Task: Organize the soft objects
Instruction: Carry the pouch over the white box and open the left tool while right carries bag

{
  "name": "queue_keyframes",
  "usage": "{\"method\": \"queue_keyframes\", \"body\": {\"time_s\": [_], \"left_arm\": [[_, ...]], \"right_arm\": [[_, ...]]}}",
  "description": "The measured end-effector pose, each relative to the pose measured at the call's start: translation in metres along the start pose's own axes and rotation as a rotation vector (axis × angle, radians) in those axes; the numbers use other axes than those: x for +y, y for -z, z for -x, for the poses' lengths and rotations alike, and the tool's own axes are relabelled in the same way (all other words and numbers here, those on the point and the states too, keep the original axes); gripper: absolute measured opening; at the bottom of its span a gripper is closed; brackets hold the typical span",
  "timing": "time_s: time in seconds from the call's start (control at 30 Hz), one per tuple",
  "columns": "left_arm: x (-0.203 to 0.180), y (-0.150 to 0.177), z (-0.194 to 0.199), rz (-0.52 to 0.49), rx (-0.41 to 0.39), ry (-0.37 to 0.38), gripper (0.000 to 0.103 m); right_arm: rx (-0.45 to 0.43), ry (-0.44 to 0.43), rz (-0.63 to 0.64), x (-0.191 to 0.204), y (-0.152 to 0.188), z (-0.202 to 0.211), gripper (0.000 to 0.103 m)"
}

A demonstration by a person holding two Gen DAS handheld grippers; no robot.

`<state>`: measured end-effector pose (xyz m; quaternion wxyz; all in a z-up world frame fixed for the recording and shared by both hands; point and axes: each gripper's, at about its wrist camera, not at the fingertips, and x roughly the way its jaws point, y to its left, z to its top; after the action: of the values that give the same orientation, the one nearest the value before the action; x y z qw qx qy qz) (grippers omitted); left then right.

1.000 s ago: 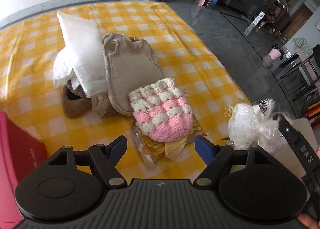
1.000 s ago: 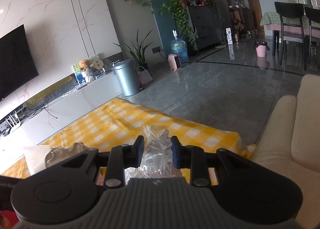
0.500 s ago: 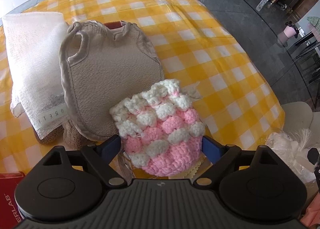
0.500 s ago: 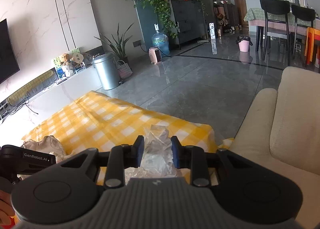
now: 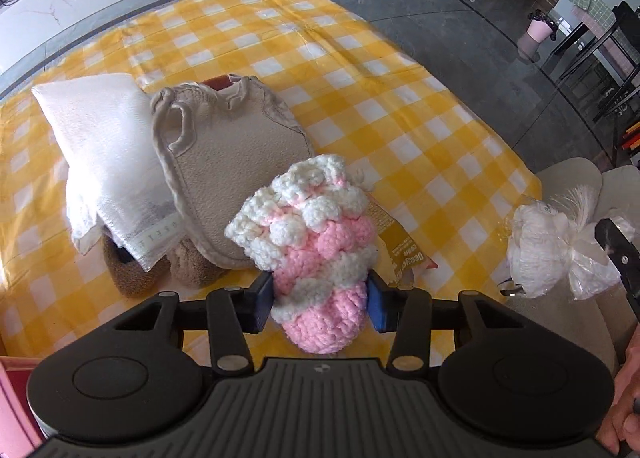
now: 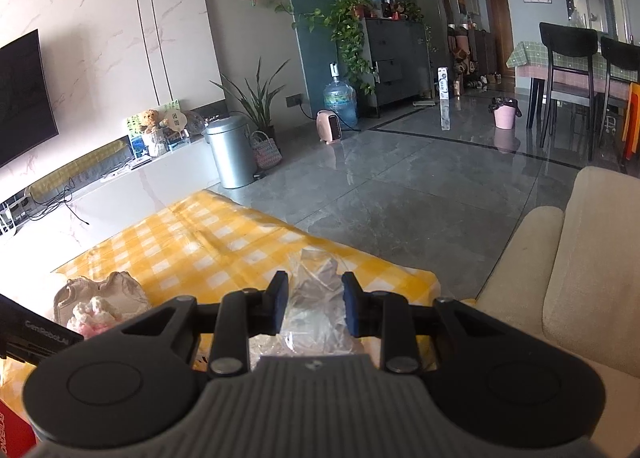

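Note:
My left gripper (image 5: pixel 320 300) is shut on a pink and white crocheted pouch (image 5: pixel 316 234) and holds it over the yellow checked tablecloth (image 5: pixel 360 70). Behind it lie a beige cloth bag (image 5: pixel 232 162), a white towel (image 5: pixel 100 142) and brown fuzzy items (image 5: pixel 132 270). My right gripper (image 6: pixel 314 304) is shut on a clear plastic bag of white soft stuff (image 6: pixel 316 294); the bag also shows in the left wrist view (image 5: pixel 556 250), off the table's right edge.
A yellow-brown packet (image 5: pixel 404 254) lies under the pouch. A red box (image 5: pixel 12 398) stands at the lower left. A cream sofa (image 6: pixel 580 278) is on the right. A metal bin (image 6: pixel 232 150) stands on the grey floor beyond the table.
My left gripper moved forward around the crocheted pouch, closed on it and lifted it. My right gripper keeps its hold on the plastic bag and has shifted slightly.

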<state>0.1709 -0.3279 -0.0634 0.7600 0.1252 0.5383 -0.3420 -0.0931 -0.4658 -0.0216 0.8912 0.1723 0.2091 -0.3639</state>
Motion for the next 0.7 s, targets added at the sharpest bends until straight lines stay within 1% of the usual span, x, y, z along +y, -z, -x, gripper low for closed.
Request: {"method": "queue_keyframes", "body": {"time_s": [0.13,0.2,0.3,0.37,0.5,0.6,0.7], "left_arm": [[0.007,0.014,0.034,-0.006,-0.044,0.026,0.054],[0.012,0.025,0.058,-0.008,-0.091,0.043,0.054],[0.023,0.043,0.087,0.029,-0.167,0.069,0.054],[0.032,0.054,0.100,0.054,-0.195,0.101,0.054],[0.052,0.070,0.118,0.119,-0.230,0.151,0.054],[0.061,0.075,0.122,0.141,-0.231,0.154,0.054],[0.068,0.079,0.128,0.167,-0.237,0.188,0.054]], "right_arm": [[-0.017,-0.016,0.033,0.011,-0.002,0.006,0.028],[-0.023,-0.032,0.043,0.015,-0.002,0.010,0.028],[-0.033,-0.065,0.060,0.022,-0.004,0.015,0.028],[-0.040,-0.080,0.070,0.029,-0.005,0.019,0.028],[-0.054,-0.109,0.109,0.045,-0.006,0.025,0.028],[-0.064,-0.157,0.119,0.057,-0.009,0.028,0.028],[-0.067,-0.187,0.118,0.066,-0.011,0.032,0.028]]}}
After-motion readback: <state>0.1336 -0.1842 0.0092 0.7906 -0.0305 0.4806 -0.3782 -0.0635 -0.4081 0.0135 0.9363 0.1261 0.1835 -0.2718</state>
